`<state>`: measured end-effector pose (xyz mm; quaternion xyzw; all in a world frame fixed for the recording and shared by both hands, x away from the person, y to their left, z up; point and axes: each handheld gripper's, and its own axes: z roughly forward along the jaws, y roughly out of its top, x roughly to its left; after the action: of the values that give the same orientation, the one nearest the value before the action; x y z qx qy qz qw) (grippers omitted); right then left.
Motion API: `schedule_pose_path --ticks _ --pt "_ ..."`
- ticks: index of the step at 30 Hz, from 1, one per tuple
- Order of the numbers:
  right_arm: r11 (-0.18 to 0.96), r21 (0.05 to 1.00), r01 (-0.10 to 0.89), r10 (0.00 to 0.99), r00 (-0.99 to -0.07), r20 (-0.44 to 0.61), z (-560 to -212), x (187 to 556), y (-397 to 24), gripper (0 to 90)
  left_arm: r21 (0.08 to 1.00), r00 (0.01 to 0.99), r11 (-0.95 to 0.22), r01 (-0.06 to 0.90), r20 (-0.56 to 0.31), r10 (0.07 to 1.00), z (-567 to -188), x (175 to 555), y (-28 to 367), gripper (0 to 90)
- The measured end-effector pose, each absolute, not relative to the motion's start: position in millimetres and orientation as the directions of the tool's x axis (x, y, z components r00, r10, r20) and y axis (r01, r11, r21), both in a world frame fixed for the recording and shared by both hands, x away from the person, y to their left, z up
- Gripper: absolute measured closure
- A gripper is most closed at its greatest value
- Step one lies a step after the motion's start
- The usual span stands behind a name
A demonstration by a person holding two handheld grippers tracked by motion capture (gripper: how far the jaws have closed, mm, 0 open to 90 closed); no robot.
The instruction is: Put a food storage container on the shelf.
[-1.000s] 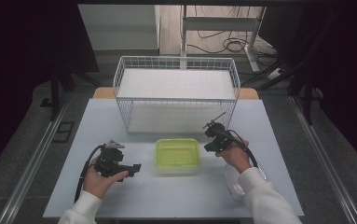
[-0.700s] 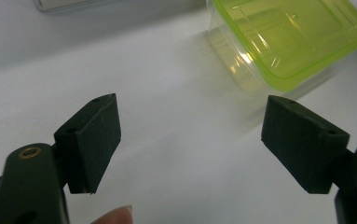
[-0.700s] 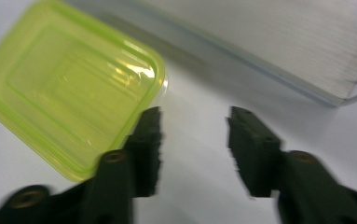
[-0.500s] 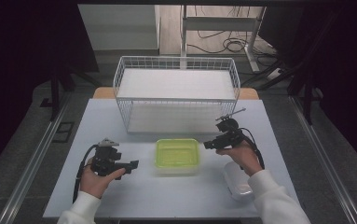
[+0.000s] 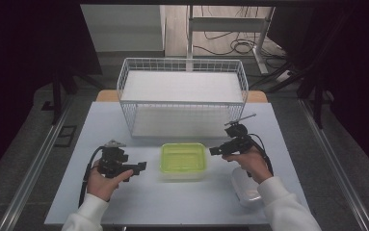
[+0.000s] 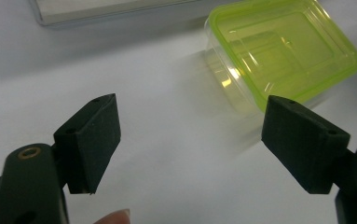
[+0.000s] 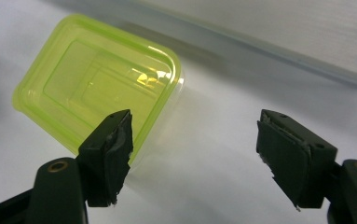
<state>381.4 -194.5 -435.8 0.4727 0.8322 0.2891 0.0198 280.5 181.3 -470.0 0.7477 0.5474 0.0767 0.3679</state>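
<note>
Green-lidded container (image 5: pixel 183 160) on table between both claws, left claw (image 5: pixel 141 167) open, right claw (image 5: pixel 214 151) just opened, empty

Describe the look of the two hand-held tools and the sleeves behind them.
Both are black two-jaw devices. The left tool carries a grey three-cornered plate on top and trails a black cable past the wrist. The right tool trails a black cable too. Up close, the jaws end in flat, dark rectangular pads; the right tool's pads look frayed at the edges. Both sleeves are white.
</note>
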Motion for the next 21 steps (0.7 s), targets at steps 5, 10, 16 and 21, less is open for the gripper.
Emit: schedule_pose_path --ticks 5,10,16,21 --pt "0.379 0.499 0.78 0.793 -0.551 0.259 -435.5 380.0 -190.5 26.7 0.612 0.367 -0.079 0.786 -0.359 0.858 -465.0 287.9 179.3 21.3" --pt "0.39 0.505 0.77 0.782 -0.567 0.26 -434.9 378.5 -185.1 29.2 0.553 0.317 -0.026 0.833 -0.438 0.841 -463.1 302.9 179.3 27.4" --pt "0.402 0.493 0.771 0.776 -0.573 0.263 -440.2 380.5 -179.4 31.3 0.491 0.276 0.009 0.871 -0.503 0.819 -470.0 323.5 172.7 37.4" --pt "0.4 0.48 0.781 0.772 -0.569 0.284 -444.7 381.2 -176.4 33.9 0.453 0.272 -0.005 0.891 -0.526 0.806 -475.8 336.8 161.0 41.0"
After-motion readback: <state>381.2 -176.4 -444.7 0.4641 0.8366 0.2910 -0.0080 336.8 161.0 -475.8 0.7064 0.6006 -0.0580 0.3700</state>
